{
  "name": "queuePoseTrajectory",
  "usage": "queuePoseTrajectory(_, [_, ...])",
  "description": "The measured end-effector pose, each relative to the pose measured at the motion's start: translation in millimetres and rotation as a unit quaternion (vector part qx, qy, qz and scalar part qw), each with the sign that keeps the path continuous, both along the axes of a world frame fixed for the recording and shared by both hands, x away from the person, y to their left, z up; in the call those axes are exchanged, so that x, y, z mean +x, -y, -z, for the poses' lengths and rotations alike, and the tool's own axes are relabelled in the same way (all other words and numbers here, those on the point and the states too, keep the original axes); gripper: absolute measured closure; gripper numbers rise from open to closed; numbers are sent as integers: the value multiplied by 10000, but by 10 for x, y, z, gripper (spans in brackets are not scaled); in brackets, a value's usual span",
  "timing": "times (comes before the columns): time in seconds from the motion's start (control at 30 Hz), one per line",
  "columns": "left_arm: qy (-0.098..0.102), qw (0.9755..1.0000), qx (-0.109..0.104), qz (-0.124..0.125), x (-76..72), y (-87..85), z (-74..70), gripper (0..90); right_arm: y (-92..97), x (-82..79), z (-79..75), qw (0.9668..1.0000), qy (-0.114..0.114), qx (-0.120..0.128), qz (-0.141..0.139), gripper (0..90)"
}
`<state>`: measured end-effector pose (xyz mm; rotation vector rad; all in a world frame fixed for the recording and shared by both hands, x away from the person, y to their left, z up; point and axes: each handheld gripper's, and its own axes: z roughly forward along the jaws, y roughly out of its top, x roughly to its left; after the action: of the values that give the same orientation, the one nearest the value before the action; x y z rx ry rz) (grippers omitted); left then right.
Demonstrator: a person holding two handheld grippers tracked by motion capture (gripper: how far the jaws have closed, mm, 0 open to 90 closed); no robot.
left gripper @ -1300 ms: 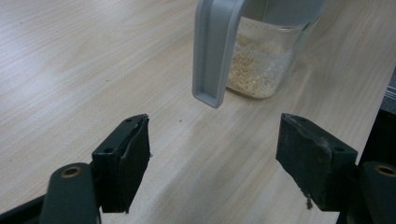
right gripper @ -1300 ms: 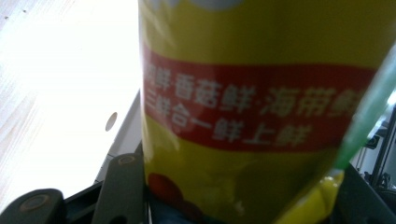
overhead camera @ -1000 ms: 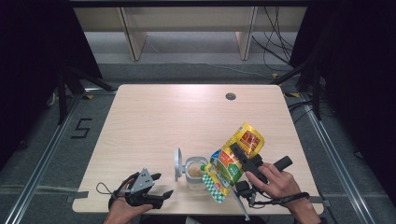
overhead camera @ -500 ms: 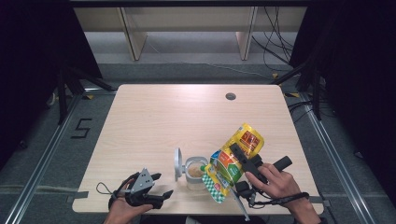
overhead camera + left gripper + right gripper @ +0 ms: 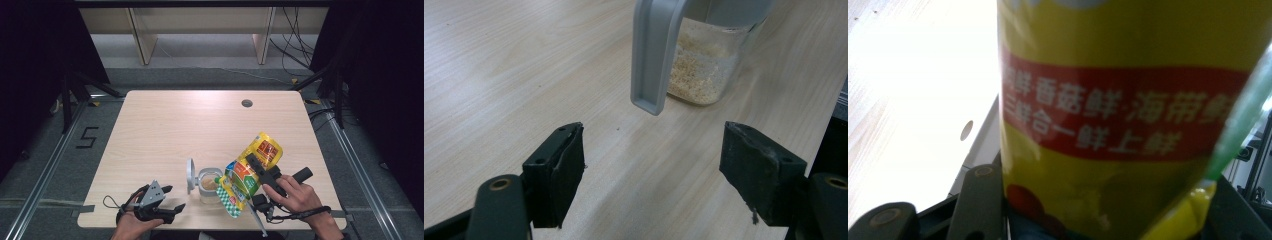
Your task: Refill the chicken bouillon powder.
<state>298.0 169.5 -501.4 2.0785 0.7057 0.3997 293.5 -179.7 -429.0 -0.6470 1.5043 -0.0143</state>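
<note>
A clear jar (image 5: 208,184) with pale granules in its bottom stands near the table's front edge, its grey hinged lid (image 5: 191,175) swung open to the left. My right gripper (image 5: 255,170) is shut on a yellow seasoning pouch (image 5: 250,172), which tilts with its lower end over the jar's mouth. In the right gripper view the pouch (image 5: 1128,115), with a red band of white characters, sits between the jaws. My left gripper (image 5: 172,199) rests open at the front left. Its view looks at the jar (image 5: 704,65) and the lid (image 5: 656,55), a short way beyond the pads (image 5: 561,175).
The light wooden table (image 5: 200,130) has a cable hole (image 5: 246,103) near its far right corner. Dark floor, metal rails and cables surround the table. A wooden bench stands behind it.
</note>
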Motion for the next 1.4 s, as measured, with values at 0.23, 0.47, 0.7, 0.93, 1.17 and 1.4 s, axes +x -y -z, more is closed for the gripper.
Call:
queuePoseTrajectory(0.23, [-124, 9998, -101, -110, -19, 12, 9, 253, -2, 0, 0, 10000, -1, -3, 8, 514])
queuePoseTrajectory(0.47, [-5, 10000, 3, 5, 1, -1, 1, 253, 2, 1, 1, 10000, -10, 7, 1, 515])
queuePoseTrajectory(0.7, [-125, 9998, -97, -107, -16, 10, 9, 253, 5, 3, 9, 10000, -23, 59, 14, 523])
queuePoseTrajectory(0.93, [-128, 9998, -100, -103, -17, 9, 9, 253, 3, 0, 1, 10000, 2, 2, -8, 525])
queuePoseTrajectory(1.17, [-101, 9998, -144, -131, -17, 15, 10, 253, 11, -1, 9, 10000, -24, 49, 1, 528])
queuePoseTrajectory(1.4, [-107, 9998, -91, -102, -16, 8, 7, 253, 6, -2, 0, 10000, 11, 13, -15, 529])
